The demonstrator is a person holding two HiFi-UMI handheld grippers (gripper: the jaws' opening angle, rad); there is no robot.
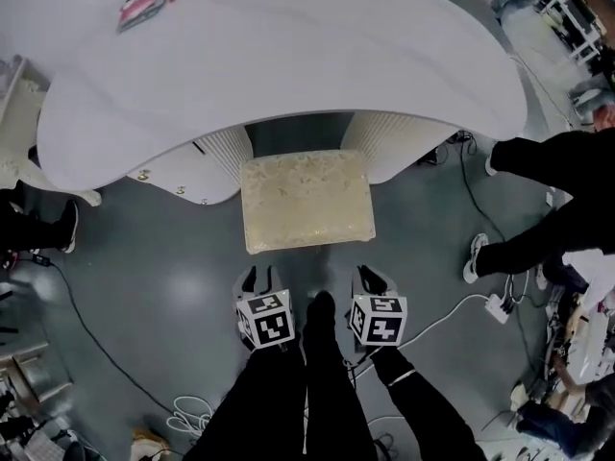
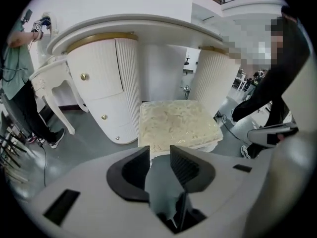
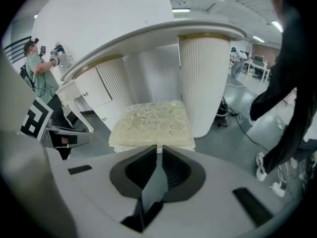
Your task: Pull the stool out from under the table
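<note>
Nearest, at 6 o'clock in the head view, the wearer's black trouser legs [image 1: 317, 392] and one black shoe [image 1: 320, 307] on grey floor [image 1: 173, 286]. Just ahead, the left gripper [image 1: 259, 277] at approx 7 o'clock of the stool and the right gripper [image 1: 373, 277] at approx 5 o'clock, each w/ its marker cube facing up. Both are level w/ each other, jaws pointing to 12 and stopping short of the seat's near edge, not touching it. In its own view the left gripper [image 2: 159, 150] has jaws spread a moderate way, only floor between them. The right gripper [image 3: 159, 150] has jaws nearly together, a thin slit of floor showing, pinching nothing. Next out is the stool [image 1: 306, 200] – cream, padded, rectangular seat, at 12 o'clock of both claws. Its far edge sits at the table rim between two fluted white pedestals [image 1: 394, 137], w/ most of the seat showing clear of the top. The curved white table [image 1: 288, 46] spans beyond, w/ small items at its far edge, too small to name. At 3 o'clock a bystander in black [image 1: 548, 190] w/ white shoes, and a power strip [image 1: 498, 307] w/ white cable nearby – at 9 o'clock a dark shoe [image 1: 69, 229]. Farthest, in the right gripper view at 10 o'clock, a person in a green shirt [image 3: 37, 73].
</note>
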